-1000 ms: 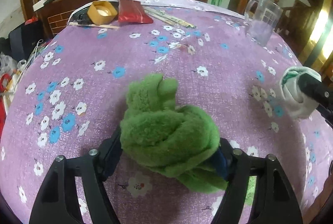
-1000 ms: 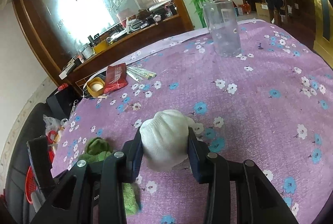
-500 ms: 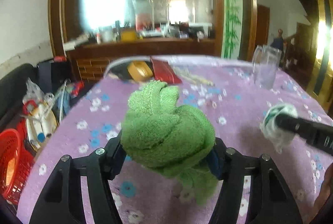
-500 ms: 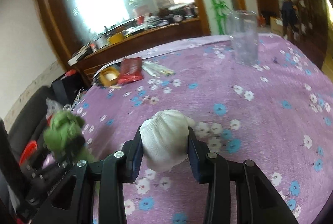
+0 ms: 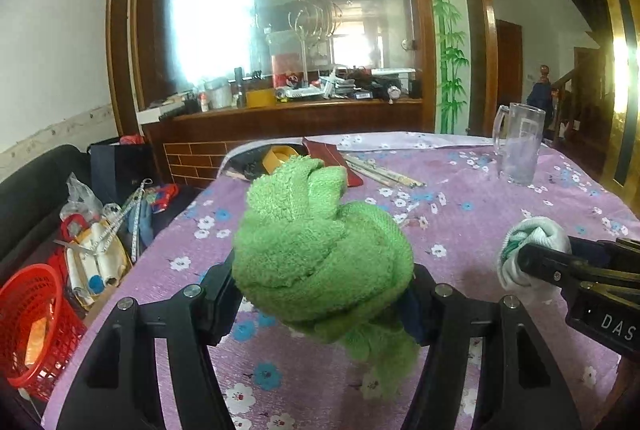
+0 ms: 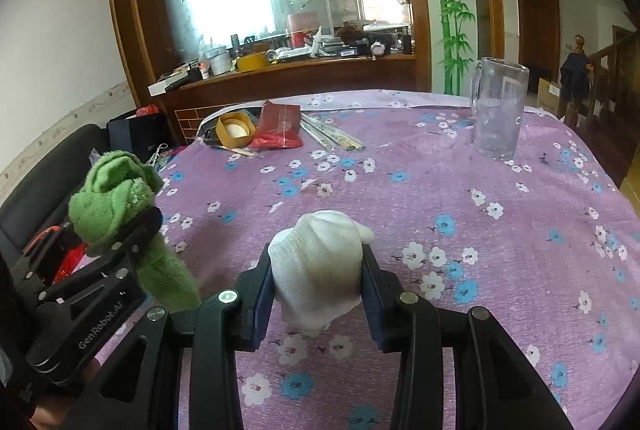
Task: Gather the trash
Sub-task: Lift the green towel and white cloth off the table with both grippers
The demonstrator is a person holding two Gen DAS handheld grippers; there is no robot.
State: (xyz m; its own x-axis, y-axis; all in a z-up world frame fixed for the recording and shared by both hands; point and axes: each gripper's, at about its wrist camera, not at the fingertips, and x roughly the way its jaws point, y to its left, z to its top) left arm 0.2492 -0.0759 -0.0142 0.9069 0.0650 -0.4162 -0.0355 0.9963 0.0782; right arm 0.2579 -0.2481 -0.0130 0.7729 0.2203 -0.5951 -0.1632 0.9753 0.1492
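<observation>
Left wrist view shows the left tongs (image 5: 322, 290) clenched on a knotted green towel (image 5: 320, 254), held up above the near edge of the table (image 5: 480, 214) with its purple flowered cloth. Off to the right, the right tongs (image 6: 318, 270) grip a balled white sock (image 6: 320, 262), also lifted clear of the cloth. A red basket (image 5: 28, 322) sits low beside the table on the left. At the far side stand a glass mug (image 6: 498, 110), a red packet (image 6: 280, 124), a roll of tape (image 6: 235, 129) and some chopsticks (image 6: 332, 138).
</observation>
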